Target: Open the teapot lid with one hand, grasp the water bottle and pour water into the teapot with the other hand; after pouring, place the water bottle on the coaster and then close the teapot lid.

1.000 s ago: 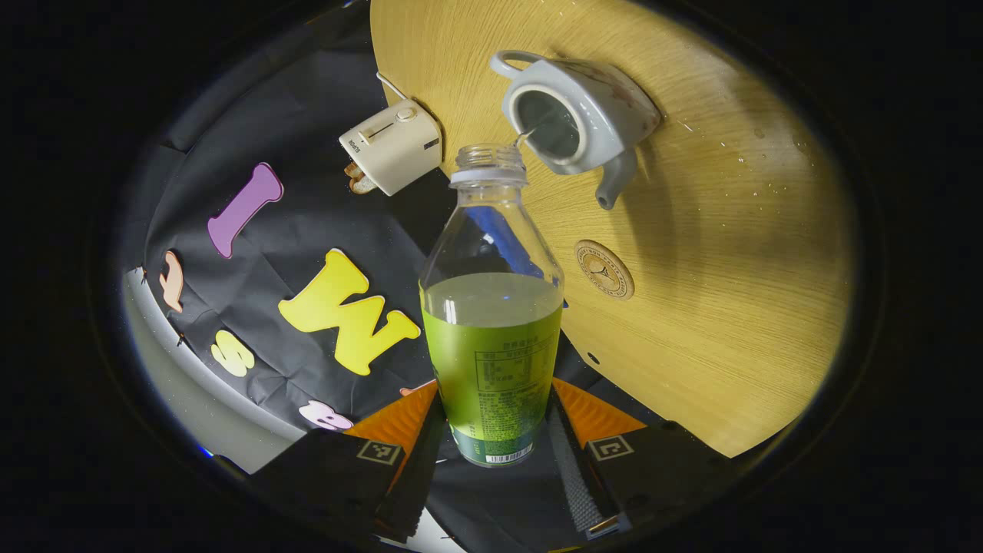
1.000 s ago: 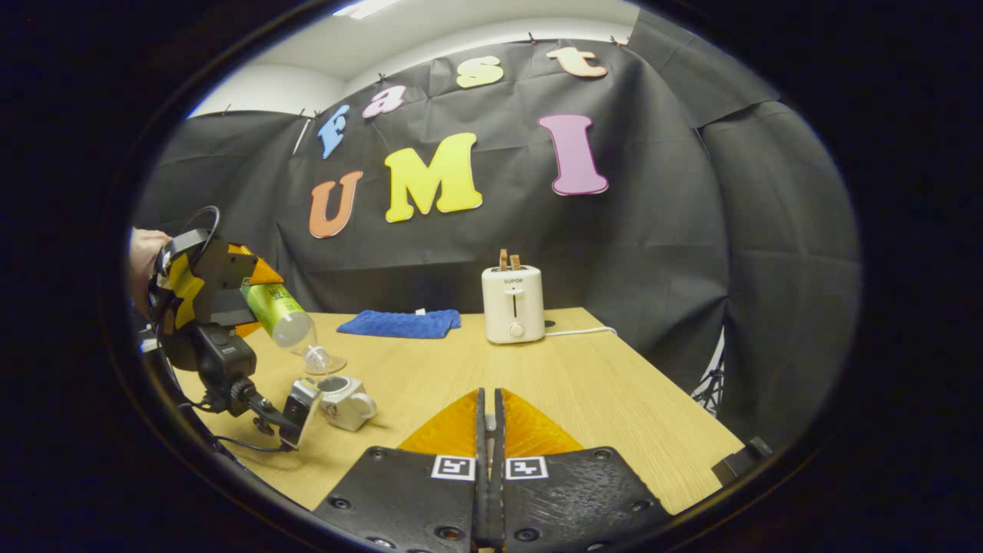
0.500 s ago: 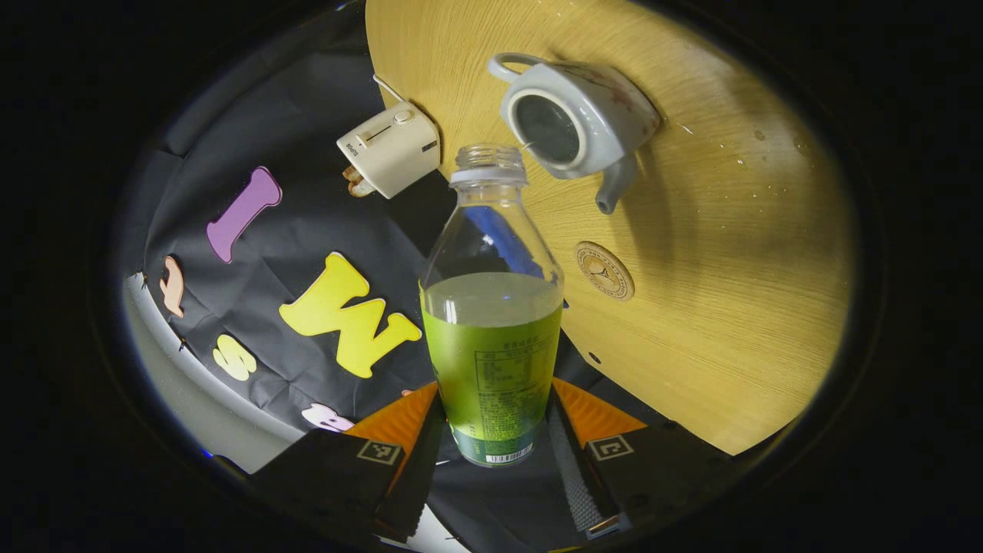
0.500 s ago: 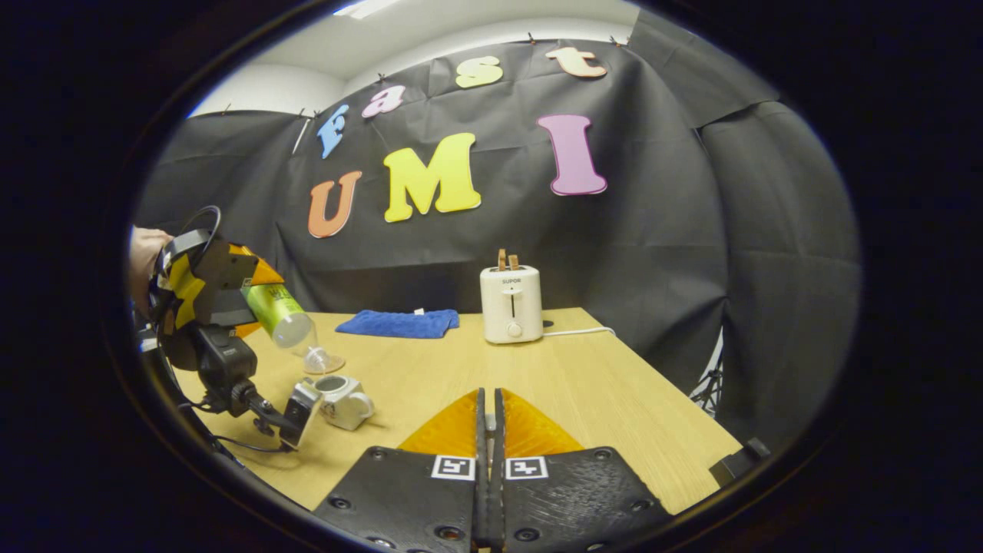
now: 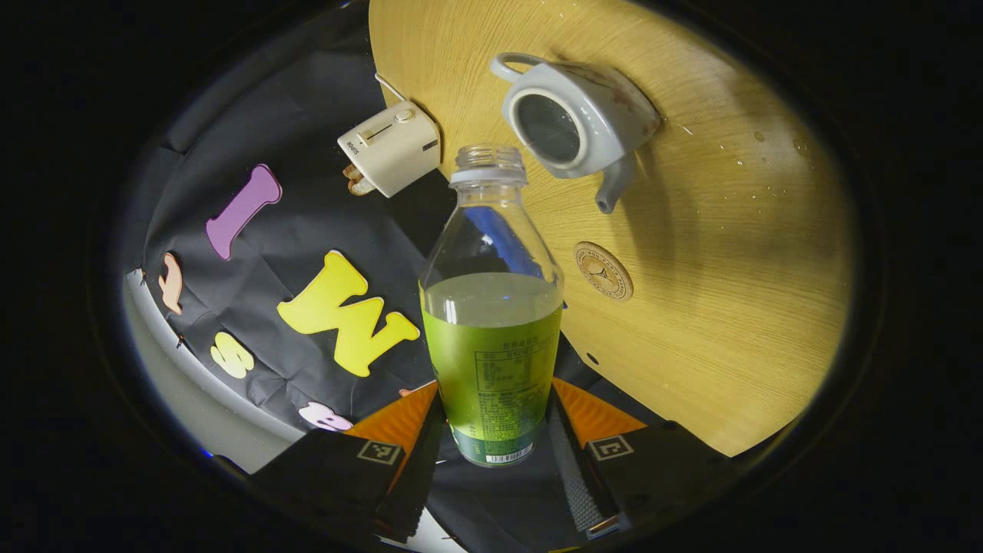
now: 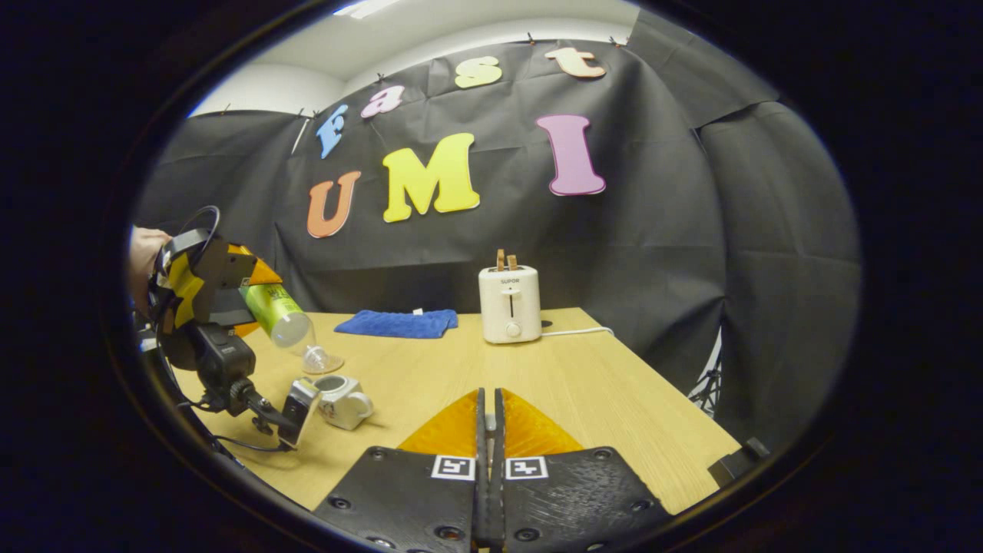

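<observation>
Your left gripper (image 5: 491, 449) clamps the green-labelled water bottle (image 5: 491, 322), tilted mouth-down just above the lidless teapot (image 5: 576, 123) on the wooden table (image 5: 729, 292). Coaster (image 5: 604, 269) lies near the teapot's spout. Your right gripper (image 6: 489, 430): fingers pressed together, lid not discernible between them

1. The water bottle (image 5: 491, 307) is clear plastic with a green label printed in small text and a white barcode patch near its base; its neck ring is white.
2. The teapot (image 5: 580, 123) is pale grey-white, with a faint reddish motif on its side.
3. The coaster (image 5: 604, 270) is light tan, with a darker round emblem.
4. The table (image 5: 729, 269) is light yellow wood with fine grain lines.
5. The toaster (image 6: 509, 305) is cream, holding brown slices.
6. The cloth (image 6: 398, 323) is bright blue.
</observation>
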A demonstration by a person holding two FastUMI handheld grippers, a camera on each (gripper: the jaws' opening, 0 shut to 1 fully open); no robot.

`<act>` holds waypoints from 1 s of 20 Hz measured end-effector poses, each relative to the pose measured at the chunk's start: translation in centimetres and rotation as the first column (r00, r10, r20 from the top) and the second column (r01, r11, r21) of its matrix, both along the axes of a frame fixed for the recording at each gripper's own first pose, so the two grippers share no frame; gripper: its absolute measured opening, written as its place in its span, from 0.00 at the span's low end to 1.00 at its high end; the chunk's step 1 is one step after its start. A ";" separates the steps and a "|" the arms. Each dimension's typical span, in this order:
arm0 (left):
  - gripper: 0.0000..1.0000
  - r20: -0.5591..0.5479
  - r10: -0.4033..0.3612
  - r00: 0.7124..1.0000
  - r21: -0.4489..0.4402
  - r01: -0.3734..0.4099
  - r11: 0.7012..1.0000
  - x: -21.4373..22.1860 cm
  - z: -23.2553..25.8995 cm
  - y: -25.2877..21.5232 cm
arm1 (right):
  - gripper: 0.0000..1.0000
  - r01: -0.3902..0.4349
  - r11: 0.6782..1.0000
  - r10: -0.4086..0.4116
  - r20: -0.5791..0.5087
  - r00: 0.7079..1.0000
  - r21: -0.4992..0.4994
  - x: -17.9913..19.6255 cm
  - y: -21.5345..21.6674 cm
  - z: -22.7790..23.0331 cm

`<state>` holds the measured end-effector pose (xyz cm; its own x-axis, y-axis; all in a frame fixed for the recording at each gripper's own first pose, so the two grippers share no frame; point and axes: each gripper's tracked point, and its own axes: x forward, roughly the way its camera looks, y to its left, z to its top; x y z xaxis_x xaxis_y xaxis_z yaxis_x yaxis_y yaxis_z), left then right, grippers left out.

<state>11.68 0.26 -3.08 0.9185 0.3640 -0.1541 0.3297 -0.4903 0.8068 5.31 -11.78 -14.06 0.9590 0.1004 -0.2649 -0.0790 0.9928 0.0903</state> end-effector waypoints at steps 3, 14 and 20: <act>0.73 0.010 -0.001 1.000 -0.002 0.001 1.000 0.1 0.2 0.1 | 0.00 0.004 1.000 -0.004 0.000 1.000 0.000 0.1 0.0 0.0; 0.73 0.012 -0.007 1.000 -0.046 0.007 0.999 0.1 -0.4 0.5 | 0.00 0.011 1.000 -0.011 0.003 1.000 -0.008 0.1 -0.1 0.3; 0.73 0.002 0.018 1.000 -0.264 -0.017 0.964 -0.7 -2.9 1.6 | 0.00 0.009 1.000 -0.009 0.006 1.000 -0.017 -0.1 0.4 0.8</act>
<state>10.94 1.89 -5.94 0.9133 0.3270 -0.2428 0.3323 -0.2535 0.9085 5.26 -11.39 -13.24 0.9614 0.0869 -0.2611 -0.0701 0.9949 0.0730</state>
